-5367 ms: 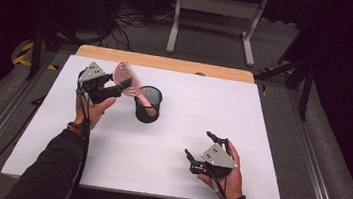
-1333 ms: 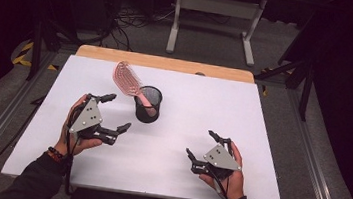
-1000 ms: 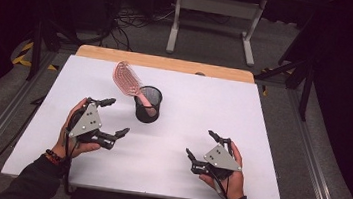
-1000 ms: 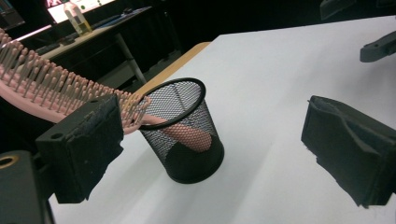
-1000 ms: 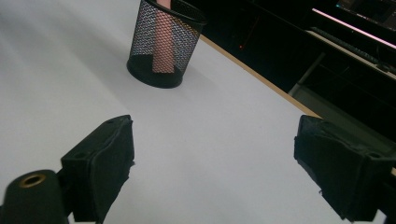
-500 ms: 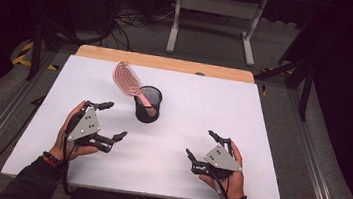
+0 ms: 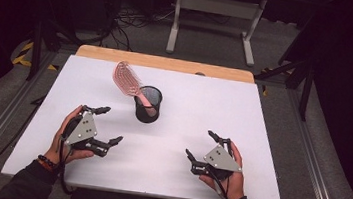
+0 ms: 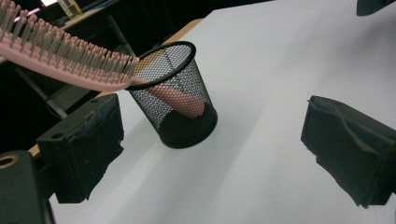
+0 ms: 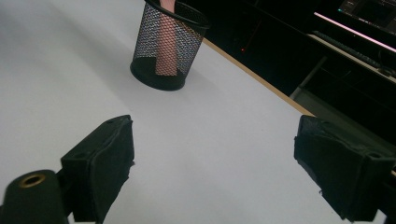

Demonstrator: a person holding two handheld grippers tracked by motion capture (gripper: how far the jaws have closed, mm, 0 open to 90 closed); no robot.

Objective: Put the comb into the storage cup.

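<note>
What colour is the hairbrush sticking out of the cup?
Pink. The hairbrush shows best in the left gripper view, its handle inside the black mesh cup.

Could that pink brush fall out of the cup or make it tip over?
It might. The pink hairbrush stands handle-down in the black mesh cup, and its big bristle head leans far out past the rim, so the weight sits off to one side. A bump from the open left claw, the one closer to the cup, could tip cup and brush together. The cup also looks light and stands loose on the smooth white table, so a nudge could slide it.
</note>
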